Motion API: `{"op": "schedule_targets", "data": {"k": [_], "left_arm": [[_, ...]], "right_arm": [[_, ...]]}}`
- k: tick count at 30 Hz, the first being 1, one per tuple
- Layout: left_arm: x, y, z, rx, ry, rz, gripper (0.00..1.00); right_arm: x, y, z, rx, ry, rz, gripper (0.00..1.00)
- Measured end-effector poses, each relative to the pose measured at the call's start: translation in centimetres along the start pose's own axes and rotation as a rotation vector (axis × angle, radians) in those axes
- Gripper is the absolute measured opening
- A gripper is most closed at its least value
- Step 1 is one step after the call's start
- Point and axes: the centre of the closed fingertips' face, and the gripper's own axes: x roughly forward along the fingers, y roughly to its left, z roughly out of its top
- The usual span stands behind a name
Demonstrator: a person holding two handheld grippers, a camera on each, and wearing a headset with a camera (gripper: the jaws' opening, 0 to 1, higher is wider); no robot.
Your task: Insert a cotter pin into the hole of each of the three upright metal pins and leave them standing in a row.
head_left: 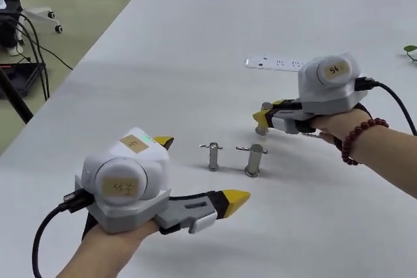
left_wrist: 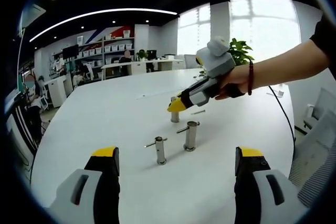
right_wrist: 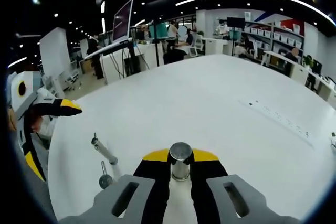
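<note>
Two upright metal pins stand side by side mid-table, each with a cotter pin through its top: a slim one (head_left: 212,156) (left_wrist: 160,150) and a thicker one (head_left: 253,159) (left_wrist: 190,136). A third metal pin (head_left: 262,127) (right_wrist: 180,161) stands behind them to the right, and my right gripper (head_left: 263,119) (right_wrist: 180,156) is shut on it, yellow tips on either side. A loose cotter pin (left_wrist: 198,112) lies on the table just beyond that pin. My left gripper (head_left: 199,168) (left_wrist: 177,153) is open, held low in front of the two pins and touching nothing.
The white table (head_left: 163,63) stretches far on all sides. A white power strip (head_left: 273,64) (right_wrist: 278,116) lies behind the right gripper. Cables trail from both grippers. Office desks, shelves and people stand well beyond the table.
</note>
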Motion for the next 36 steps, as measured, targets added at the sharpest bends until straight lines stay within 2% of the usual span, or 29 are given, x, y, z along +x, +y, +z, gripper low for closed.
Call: {"op": "schedule_targets", "data": {"k": [6,15,25,36], "left_arm": [[0.0,0.0,0.0,0.005,-0.002,0.000,0.91],[0.0,-0.2,-0.2,-0.002,0.004,-0.009,0.91],[-0.1,-0.5,-0.3,0.002,0.011,-0.020,0.91],[-0.4,-0.7,-0.3,0.005,0.009,-0.024,0.91]], "right_arm": [[-2.2,-0.9,-1.7,0.001,0.013,-0.023,0.08],[-5.1,-0.1,-3.5,0.006,0.030,-0.030,0.08],[-7.3,1.8,-5.3,-0.009,0.033,-0.017,0.08],[-8.3,4.0,-6.3,-0.064,0.045,0.012,0.08]]}}
